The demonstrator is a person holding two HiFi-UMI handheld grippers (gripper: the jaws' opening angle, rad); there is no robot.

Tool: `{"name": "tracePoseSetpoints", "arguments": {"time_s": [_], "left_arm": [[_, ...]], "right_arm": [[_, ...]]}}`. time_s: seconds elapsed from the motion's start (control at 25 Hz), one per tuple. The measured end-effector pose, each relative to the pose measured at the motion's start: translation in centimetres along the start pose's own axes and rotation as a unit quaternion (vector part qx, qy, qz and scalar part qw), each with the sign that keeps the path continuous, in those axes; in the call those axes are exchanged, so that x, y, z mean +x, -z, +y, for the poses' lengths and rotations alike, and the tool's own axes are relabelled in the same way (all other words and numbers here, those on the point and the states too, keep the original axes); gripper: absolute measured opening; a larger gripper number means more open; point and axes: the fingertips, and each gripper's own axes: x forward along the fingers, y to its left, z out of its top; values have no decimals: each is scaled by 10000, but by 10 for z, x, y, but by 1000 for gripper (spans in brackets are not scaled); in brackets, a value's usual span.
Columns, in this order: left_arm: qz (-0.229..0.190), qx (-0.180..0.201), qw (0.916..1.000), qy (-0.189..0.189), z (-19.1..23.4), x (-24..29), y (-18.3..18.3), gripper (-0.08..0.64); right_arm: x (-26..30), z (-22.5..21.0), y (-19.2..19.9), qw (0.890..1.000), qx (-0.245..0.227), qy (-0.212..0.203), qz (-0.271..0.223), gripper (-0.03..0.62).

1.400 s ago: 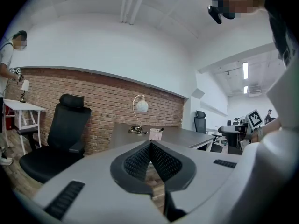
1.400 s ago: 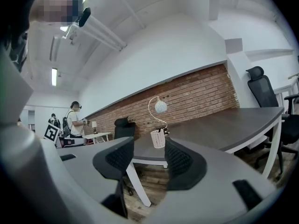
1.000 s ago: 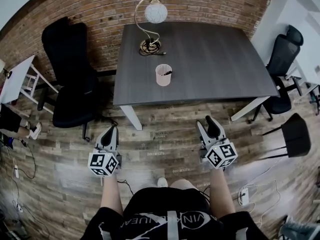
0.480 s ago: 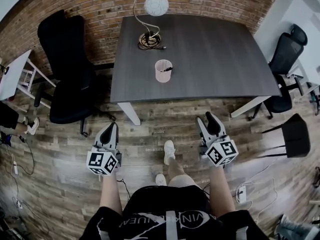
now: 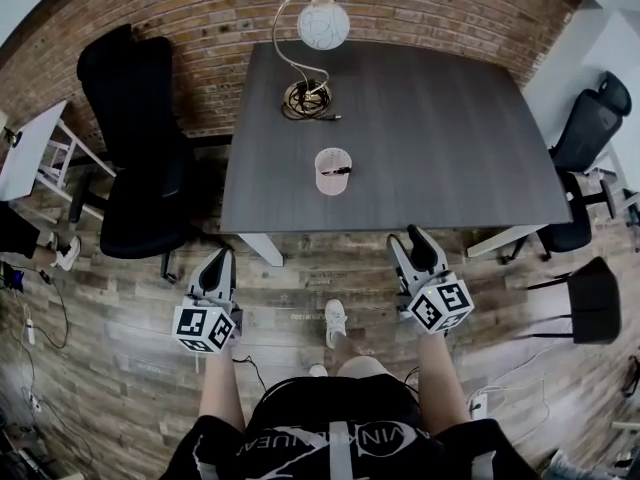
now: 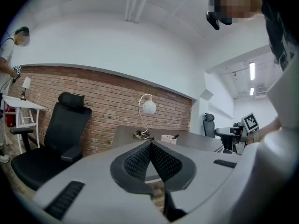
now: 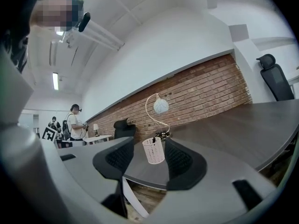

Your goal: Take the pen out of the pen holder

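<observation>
A pale mesh pen holder stands near the front edge of the dark grey table, with a black pen lying across its mouth. In the right gripper view the pen holder shows between the jaws, still far off, with the pen poking out. My right gripper is open, held over the floor just short of the table edge. My left gripper is shut with nothing in it, over the floor left of the table. The left gripper view shows the holder small and distant.
A lamp with a white globe and a coiled cable stand at the table's back. A black office chair is left of the table, more chairs at the right. A white table leg lies between the grippers.
The table and pen holder have drawn nearer as the person stepped forward. Both grippers keep their pose; the right one now reaches the table's front edge.
</observation>
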Motion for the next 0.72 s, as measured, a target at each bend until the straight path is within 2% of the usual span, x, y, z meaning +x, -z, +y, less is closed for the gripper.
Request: {"name": "tracePoseSetpoints", "arguments": {"time_s": [0.72], "left_arm": [[172,-164,9991,-365,27,76,7,12]], "right_arm": [[117,-17,11,9966,-104,-680,464,192]]}}
